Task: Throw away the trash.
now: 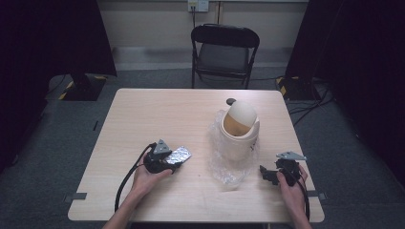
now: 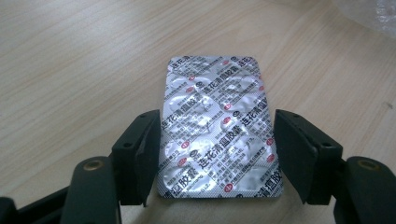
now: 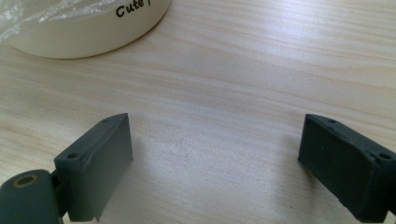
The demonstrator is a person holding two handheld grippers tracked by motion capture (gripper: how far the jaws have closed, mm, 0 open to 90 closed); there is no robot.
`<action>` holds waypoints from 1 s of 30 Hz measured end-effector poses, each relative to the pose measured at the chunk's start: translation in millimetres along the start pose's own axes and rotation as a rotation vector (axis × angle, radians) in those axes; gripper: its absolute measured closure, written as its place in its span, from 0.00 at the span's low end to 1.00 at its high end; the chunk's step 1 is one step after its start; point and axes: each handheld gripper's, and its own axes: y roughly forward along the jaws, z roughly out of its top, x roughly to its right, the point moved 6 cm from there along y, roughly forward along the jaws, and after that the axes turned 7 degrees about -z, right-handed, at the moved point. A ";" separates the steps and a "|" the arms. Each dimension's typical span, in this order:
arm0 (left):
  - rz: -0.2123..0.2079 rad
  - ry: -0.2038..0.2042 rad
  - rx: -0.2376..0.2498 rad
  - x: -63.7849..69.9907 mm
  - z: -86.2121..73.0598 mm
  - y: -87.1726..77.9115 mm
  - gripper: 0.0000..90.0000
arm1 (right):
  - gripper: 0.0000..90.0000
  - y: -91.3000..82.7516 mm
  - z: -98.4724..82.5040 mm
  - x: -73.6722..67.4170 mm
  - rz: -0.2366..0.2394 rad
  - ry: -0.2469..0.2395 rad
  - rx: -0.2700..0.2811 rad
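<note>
The left gripper (image 2: 217, 154) has its two black jaws pressed in against the long edges of the blister pack (image 2: 217, 126), pinching it across its width. The pack is a silver foil rectangle with rounded corners, its crinkled face printed all over with slanted dark characters and small red round marks, and the bumps of the pill pockets show through the foil. Its far end sticks out beyond the jaws, over the pale wooden table (image 2: 70, 60).

In the high view the blister pack (image 1: 178, 155) sits to the left of the cream bin (image 1: 240, 128), well apart from it, with the left gripper (image 1: 167, 160) on its near end. The bin has a domed swing lid, and a clear plastic bag (image 1: 229, 167) is crumpled around its base.

Over to the bin's right, the right gripper (image 1: 267, 174) rests low near the table edge. Its jaws stand spread wide, bare wood between them, the bin's rounded base (image 3: 88, 32) ahead.
</note>
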 end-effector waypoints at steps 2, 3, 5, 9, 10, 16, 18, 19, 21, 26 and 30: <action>0.008 0.006 -0.012 -0.7 0.3 -0.3 0.38 | 0.10 0.0 0.0 0.0 0.000 0.000 0.000; 0.004 0.006 -0.008 -0.6 0.5 0.1 0.38 | 0.10 0.0 0.0 -0.1 0.000 0.000 0.000; 0.013 0.000 -0.014 -0.6 0.7 -0.3 0.38 | 0.10 -0.1 0.0 -0.1 0.001 0.000 -0.001; 0.004 -0.012 0.013 0.8 4.4 -3.0 0.38 | 0.10 -0.2 -0.1 0.0 0.002 -0.003 -0.001; -0.002 -0.009 0.010 0.8 4.6 -4.2 0.38 | 0.10 -0.2 -0.1 0.0 0.002 -0.003 -0.001; -0.016 -0.019 0.041 2.4 9.1 -9.9 0.38 | 0.10 -0.1 0.0 -0.1 0.001 -0.001 0.000; -0.017 -0.016 0.041 4.0 10.7 -13.1 0.38 | 0.10 -0.1 0.0 0.0 0.001 -0.001 -0.001; -0.019 -0.021 0.056 5.1 12.3 -14.3 0.38 | 0.10 0.0 0.0 0.0 0.000 0.000 0.000; -0.017 -0.022 0.068 6.7 14.7 -17.9 0.38 | 0.10 0.0 0.0 -0.1 0.000 0.000 0.000; -0.026 -0.019 0.088 8.9 18.6 -24.9 0.38 | 0.10 0.0 0.0 0.0 0.000 0.000 0.000; -0.029 -0.029 0.103 9.1 20.9 -28.8 0.38 | 0.10 0.0 0.0 0.0 0.000 0.000 0.000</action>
